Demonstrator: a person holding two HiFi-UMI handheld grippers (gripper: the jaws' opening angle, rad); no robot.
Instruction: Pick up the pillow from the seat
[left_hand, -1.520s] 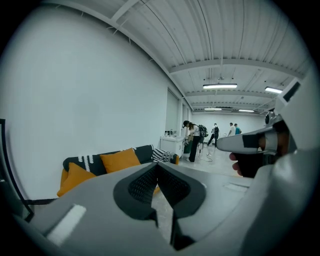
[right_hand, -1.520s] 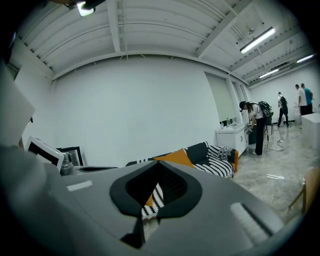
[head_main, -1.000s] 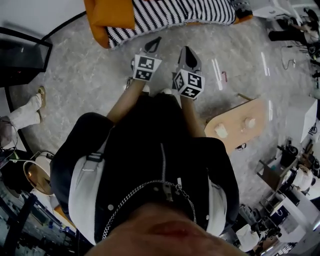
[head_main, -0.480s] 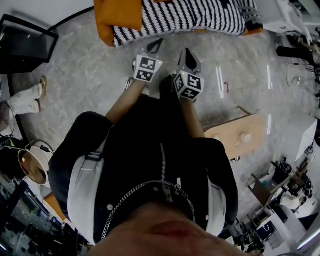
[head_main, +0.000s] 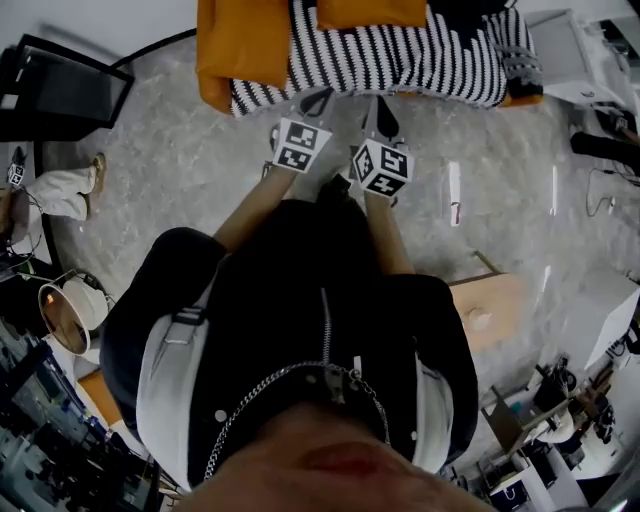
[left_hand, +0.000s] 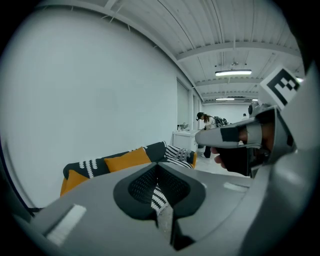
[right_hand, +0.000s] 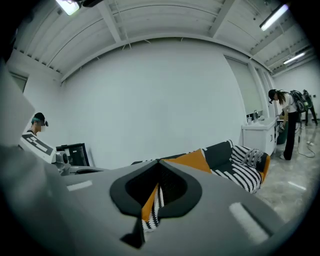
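Two grippers are held out in front of the person, side by side and close together. They are the left gripper (head_main: 318, 99) and the right gripper (head_main: 383, 108), and each carries one marker cube. Both point toward the front edge of the sofa (head_main: 215, 60) and are near it. The left gripper's jaws are pressed fully together with nothing between them. The right gripper's jaws are likewise closed and empty.

There is one sofa, on the far side against the white wall (right_hand: 150, 100). Its body is orange, and one black-and-white striped throw (head_main: 400, 60) is spread over the seat. One orange pillow (head_main: 370, 12) leans on the backrest about mid-sofa, beyond both grippers and touched by neither. Two dark cushions (left_hand: 91, 165) stand along the back, one on each side of the pillow. One small patterned pillow (right_hand: 252, 157) lies at the right end.

The floor (head_main: 170, 160) is pale grey and marbled. One dark screen (head_main: 65, 90) stands at the left, and one wooden board (head_main: 495, 310) lies near the person on the right. Two other people are in the room. One person (right_hand: 285, 122) stands at a white cabinet (right_hand: 260, 137) far to the right, and the other person (right_hand: 36, 120) is at the left beside the screen. Strip lights (right_hand: 274, 17) run along the ribbed white ceiling.
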